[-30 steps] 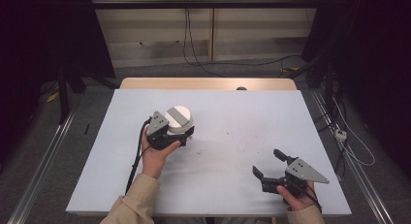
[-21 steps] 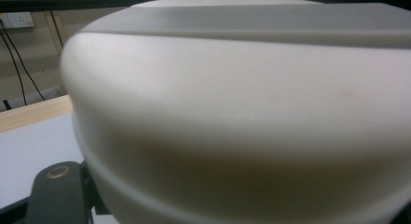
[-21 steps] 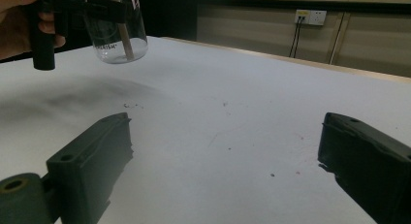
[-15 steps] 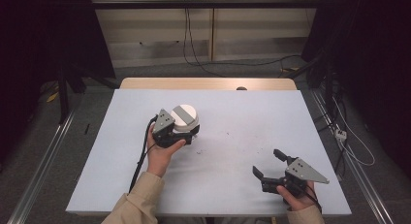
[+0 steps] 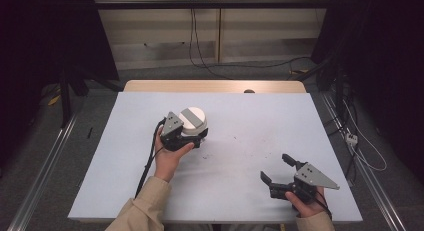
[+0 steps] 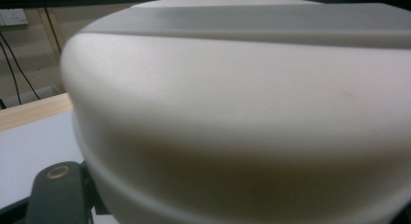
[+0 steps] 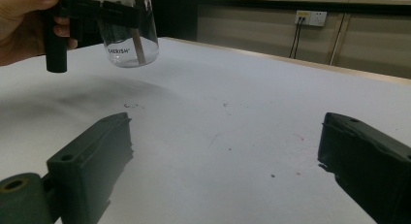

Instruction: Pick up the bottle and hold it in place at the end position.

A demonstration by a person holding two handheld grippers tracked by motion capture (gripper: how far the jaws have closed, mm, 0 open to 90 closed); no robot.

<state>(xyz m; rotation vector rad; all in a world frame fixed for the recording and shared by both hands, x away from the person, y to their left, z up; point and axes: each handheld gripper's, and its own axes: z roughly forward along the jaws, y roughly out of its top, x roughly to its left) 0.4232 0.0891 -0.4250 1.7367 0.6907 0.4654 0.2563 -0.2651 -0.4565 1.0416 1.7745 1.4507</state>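
Observation:
A clear glass jar (image 7: pixel 128 37) with a white lid (image 5: pixel 193 118) hangs a little above the white table (image 5: pixel 260 116), left of its middle. My left gripper (image 5: pixel 196 137) is shut on the jar just under the lid, held by a hand in a beige sleeve. In the left gripper view the lid (image 6: pixel 232 112) looms very close, with one black jaw at the lower left. The right gripper view shows that left gripper (image 7: pixel 87 10) clamped across the jar's neck. My right gripper (image 5: pixel 276 167) rests near the table's front right corner, jaws wide apart (image 7: pixel 228 151) with nothing between them.
A wooden strip (image 5: pixel 215 86) runs along the table's far edge. Small dark specks (image 5: pixel 235 138) mark the tabletop near the middle. Cables (image 5: pixel 210 61) trail over the floor behind the table, and metal rails (image 5: pixel 45 161) flank both sides.
The left gripper has carried the jar a little to the right. The right gripper has stayed where it was.

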